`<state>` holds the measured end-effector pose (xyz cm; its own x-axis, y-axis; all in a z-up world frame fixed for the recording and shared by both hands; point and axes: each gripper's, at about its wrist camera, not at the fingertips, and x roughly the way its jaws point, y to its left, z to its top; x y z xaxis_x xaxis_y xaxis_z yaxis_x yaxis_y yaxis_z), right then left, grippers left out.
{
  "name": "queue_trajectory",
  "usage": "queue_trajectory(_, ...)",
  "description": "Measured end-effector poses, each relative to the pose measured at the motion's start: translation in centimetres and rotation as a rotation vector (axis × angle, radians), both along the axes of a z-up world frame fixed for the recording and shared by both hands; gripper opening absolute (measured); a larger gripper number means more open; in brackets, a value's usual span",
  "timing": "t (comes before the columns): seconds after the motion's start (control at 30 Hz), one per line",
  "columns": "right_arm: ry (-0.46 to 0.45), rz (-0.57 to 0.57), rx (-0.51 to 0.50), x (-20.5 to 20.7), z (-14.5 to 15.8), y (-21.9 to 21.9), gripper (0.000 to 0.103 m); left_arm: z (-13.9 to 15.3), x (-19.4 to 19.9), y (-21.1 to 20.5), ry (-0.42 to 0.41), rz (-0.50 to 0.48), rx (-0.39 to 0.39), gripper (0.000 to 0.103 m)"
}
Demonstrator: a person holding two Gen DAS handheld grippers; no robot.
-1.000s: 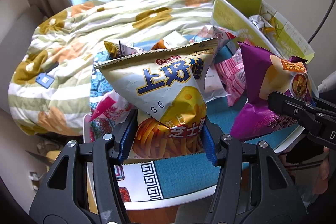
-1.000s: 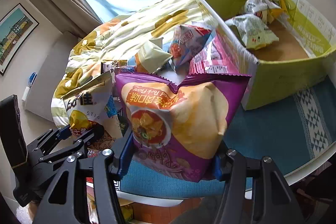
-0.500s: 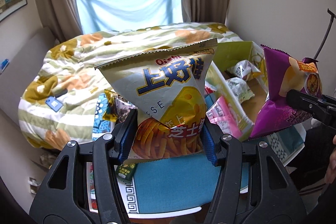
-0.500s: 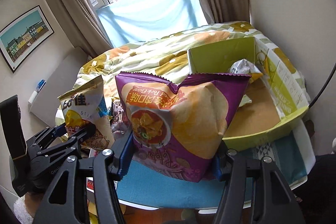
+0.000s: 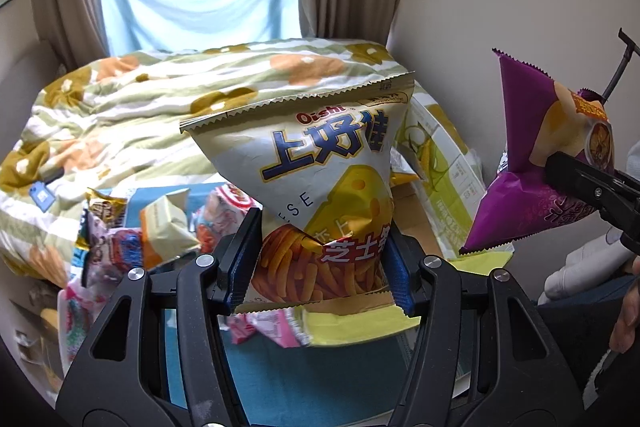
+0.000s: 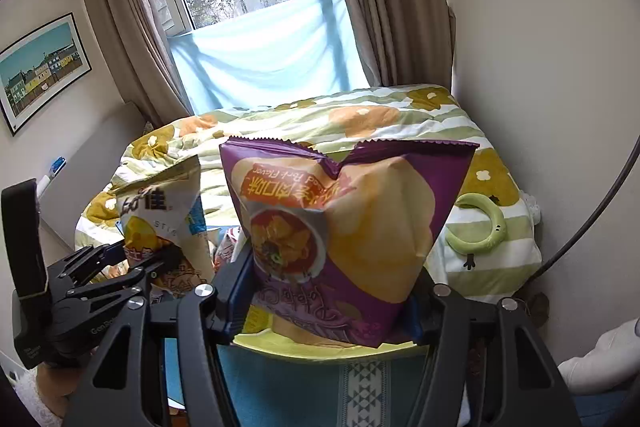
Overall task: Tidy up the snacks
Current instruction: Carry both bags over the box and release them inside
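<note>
**snackfan:** Two bags at once? What was in which hand?

**me:** Yep. My left gripper [image 5: 318, 261] was clamped on the Oishi cheese-stick bag [image 5: 316, 183], blue pads [image 5: 400, 277] squeezing its lower half, bag upright and held up off the table. My right gripper [image 6: 330, 291] was pinched tight on the purple potato chip bag [image 6: 348, 227], which sat upside down in the jaws, the print reading inverted.

**snackfan:** And the box?

**me:** The yellow-green cardboard box [image 5: 444, 163] was right behind and below the Oishi bag, by the wall. From the right camera only its near rim [image 6: 320, 347] showed, just under the purple bag. The other snack packets [image 5: 168, 223] were piled on the teal tablecloth [image 5: 300, 379] to the left, with the flowery duvet [image 5: 140, 99] on the bed beyond.
</note>
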<state>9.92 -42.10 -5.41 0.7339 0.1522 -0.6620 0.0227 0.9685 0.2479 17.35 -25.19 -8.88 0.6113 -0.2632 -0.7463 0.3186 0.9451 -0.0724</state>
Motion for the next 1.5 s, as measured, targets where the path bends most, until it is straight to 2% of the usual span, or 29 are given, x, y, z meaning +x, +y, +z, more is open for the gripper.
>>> queue_trajectory(0.23,0.033,0.007,0.022,1.1,-1.5,-4.3,0.056,-4.0,1.5,-4.6,0.124,-0.014,0.029,0.053)
queue_trajectory(0.37,0.053,0.014,0.041,1.7,-2.3,-5.5,0.056,-5.8,2.4,-5.2,0.165,-0.008,0.069,0.054)
queue_trajectory(0.4,0.057,0.015,0.047,1.8,-2.4,-5.7,0.056,-6.0,2.4,-5.3,0.171,0.003,0.092,0.061)
queue_trajectory(0.43,0.06,0.015,0.054,1.8,-2.6,-5.9,0.056,-6.1,2.6,-4.9,0.17,0.016,0.108,0.08)
queue_trajectory(0.5,0.064,0.014,0.066,2.0,-2.8,-6.1,0.056,-5.7,2.2,-4.2,0.152,0.035,0.094,0.103)
queue_trajectory(0.6,0.07,0.021,0.076,2.1,-3.0,-6.3,0.056,-4.9,1.7,-2.8,0.145,0.047,0.047,0.103)
queue_trajectory(0.8,0.084,0.032,0.091,2.6,-3.4,-6.1,0.056,-4.4,0.4,-0.7,0.148,0.077,0.076,0.103)
queue_trajectory(0.93,0.128,0.068,0.092,3.6,-4.0,-5.1,0.056,-3.7,-0.2,0.9,0.137,0.105,0.057,0.103)
queue_trajectory(1.1,0.208,0.137,0.103,5.3,-6.3,-3.3,0.057,-3.2,-0.9,2.6,0.103,0.136,0.074,0.103)
queue_trajectory(1.27,0.264,0.13,0.119,6.3,-8.6,-2.3,0.057,-3.4,-1.6,4.4,0.119,0.174,0.063,0.103)
queue_trajectory(1.3,0.266,0.126,0.126,6.4,-8.9,-2.2,0.059,-3.5,-1.7,4.7,0.121,0.179,0.06,0.103)
queue_trajectory(1.37,0.253,0.116,0.152,6.3,-9.4,-2.4,0.077,-3.9,-1.9,5.1,0.132,0.191,0.061,0.103)
queue_trajectory(1.4,0.24,0.102,0.158,6.2,-9.5,-2.5,0.097,-4.0,-2.1,5.4,0.133,0.197,0.06,0.103)
queue_trajectory(1.43,0.223,0.091,0.159,5.9,-9.6,-2.7,0.103,-4.0,-2.3,5.5,0.132,0.201,0.056,0.103)
queue_trajectory(1.5,0.196,0.084,0.153,5.3,-9.5,-2.7,0.102,-4.2,-2.8,5.9,0.128,0.208,0.051,0.103)
